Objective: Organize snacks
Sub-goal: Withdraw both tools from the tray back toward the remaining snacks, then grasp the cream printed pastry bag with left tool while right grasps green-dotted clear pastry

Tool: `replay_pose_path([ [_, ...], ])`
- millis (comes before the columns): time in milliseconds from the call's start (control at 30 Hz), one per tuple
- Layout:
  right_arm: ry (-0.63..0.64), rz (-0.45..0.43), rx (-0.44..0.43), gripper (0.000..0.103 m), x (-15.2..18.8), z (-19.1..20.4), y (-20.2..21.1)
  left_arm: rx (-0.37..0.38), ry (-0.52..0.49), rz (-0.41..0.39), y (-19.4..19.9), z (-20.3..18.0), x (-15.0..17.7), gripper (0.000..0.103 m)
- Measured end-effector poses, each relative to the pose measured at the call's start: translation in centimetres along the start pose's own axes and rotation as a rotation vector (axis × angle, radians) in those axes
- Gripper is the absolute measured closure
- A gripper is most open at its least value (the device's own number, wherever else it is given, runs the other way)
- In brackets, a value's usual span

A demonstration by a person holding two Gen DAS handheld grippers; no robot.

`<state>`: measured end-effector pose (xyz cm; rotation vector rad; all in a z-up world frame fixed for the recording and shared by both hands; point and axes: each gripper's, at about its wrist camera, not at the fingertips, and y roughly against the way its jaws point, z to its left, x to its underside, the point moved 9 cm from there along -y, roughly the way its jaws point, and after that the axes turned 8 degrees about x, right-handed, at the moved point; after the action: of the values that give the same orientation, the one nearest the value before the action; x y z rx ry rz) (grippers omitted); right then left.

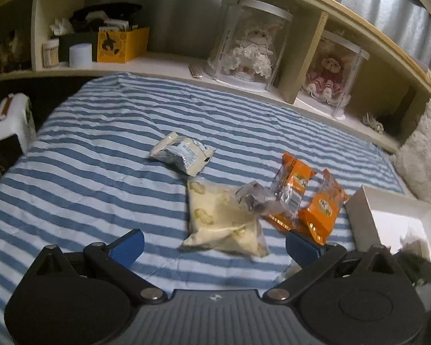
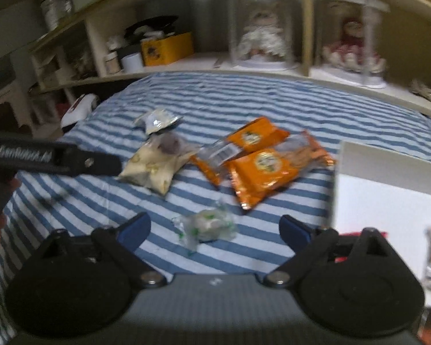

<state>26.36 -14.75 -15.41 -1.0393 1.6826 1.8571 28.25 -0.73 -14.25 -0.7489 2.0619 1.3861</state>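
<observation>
Snacks lie on a blue-striped bedspread. In the left wrist view my left gripper is open just above a cream pouch; a grey-white packet, a small clear-wrapped snack and orange packets lie nearby. In the right wrist view my right gripper is open around a small clear-wrapped candy, which lies between its fingers. The orange packets, cream pouch and grey-white packet lie beyond. The left gripper's arm reaches in from the left.
A white box stands at the right, holding something small; it also shows in the right wrist view. A headboard shelf holds doll cases, a yellow box and jars. A white fluffy thing lies at the far right.
</observation>
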Motion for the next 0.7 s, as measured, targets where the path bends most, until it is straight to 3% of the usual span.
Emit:
replay_pose_path([
  [133, 0.032, 0.003, -0.03, 0.017, -0.2, 0.9, -1.8, 0.033, 0.046, -0.001, -1.6, 0.2, -0.3, 0.0],
  [367, 0.084, 0.052, -0.038, 0.037, 0.5, 2.1, -4.3, 0.007, 0.057, 0.031, -4.2, 1.0, 0.0, 0.001],
  [467, 0.095, 0.071, -0.028, 0.047, 0.8, 2.4, -4.2, 0.002, 0.062, 0.026, -5.2, 1.1, -0.2, 0.001],
  [600, 0.098, 0.11, -0.029, 0.053, 1.1, 2.8, -3.6, 0.003, 0.02, 0.02, -6.0, 0.2, -0.5, 0.002],
  [700, 0.079, 0.131, -0.036, 0.054, 1.5, 2.7, -3.0, -0.001, -0.011, 0.029, -6.5, -0.5, -0.5, 0.017],
])
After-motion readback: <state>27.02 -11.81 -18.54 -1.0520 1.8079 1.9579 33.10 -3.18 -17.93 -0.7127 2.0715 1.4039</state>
